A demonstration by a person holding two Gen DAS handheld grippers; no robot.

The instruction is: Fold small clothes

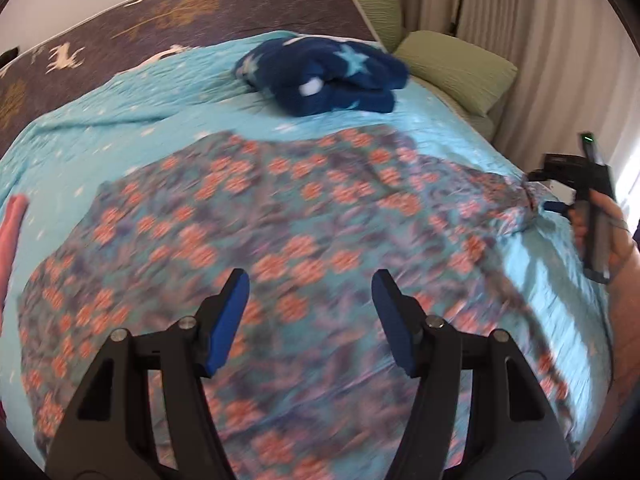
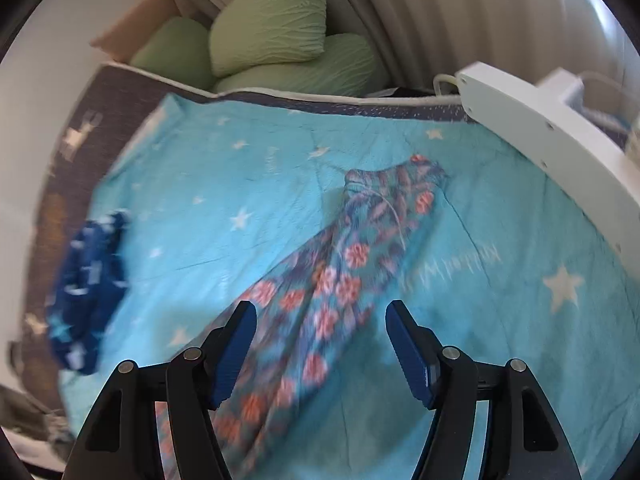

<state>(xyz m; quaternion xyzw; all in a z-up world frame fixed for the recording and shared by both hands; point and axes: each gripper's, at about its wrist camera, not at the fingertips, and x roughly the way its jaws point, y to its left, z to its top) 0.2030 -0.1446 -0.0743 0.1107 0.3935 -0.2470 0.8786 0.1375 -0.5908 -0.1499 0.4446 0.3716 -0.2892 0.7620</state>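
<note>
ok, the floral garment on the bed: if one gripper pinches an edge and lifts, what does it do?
Probably floppy: the floral garment lies flat with soft wrinkles and tapers into gathered folds in the right wrist view, so it should drape and sag from a single pinch. It looks thin, likely light. Pushed, it would probably bunch on the blue blanket rather than slide whole.

Floral garment (image 1: 280, 216) motion-blurred, lower edge cut off, pink cloth (image 1: 14, 224) cropped at frame edge

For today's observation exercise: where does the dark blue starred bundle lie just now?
The blue bundle lies on the turquoise cover, beyond the floral garment in the left wrist view, near the green pillows; it shows at the left edge in the right wrist view.
</note>
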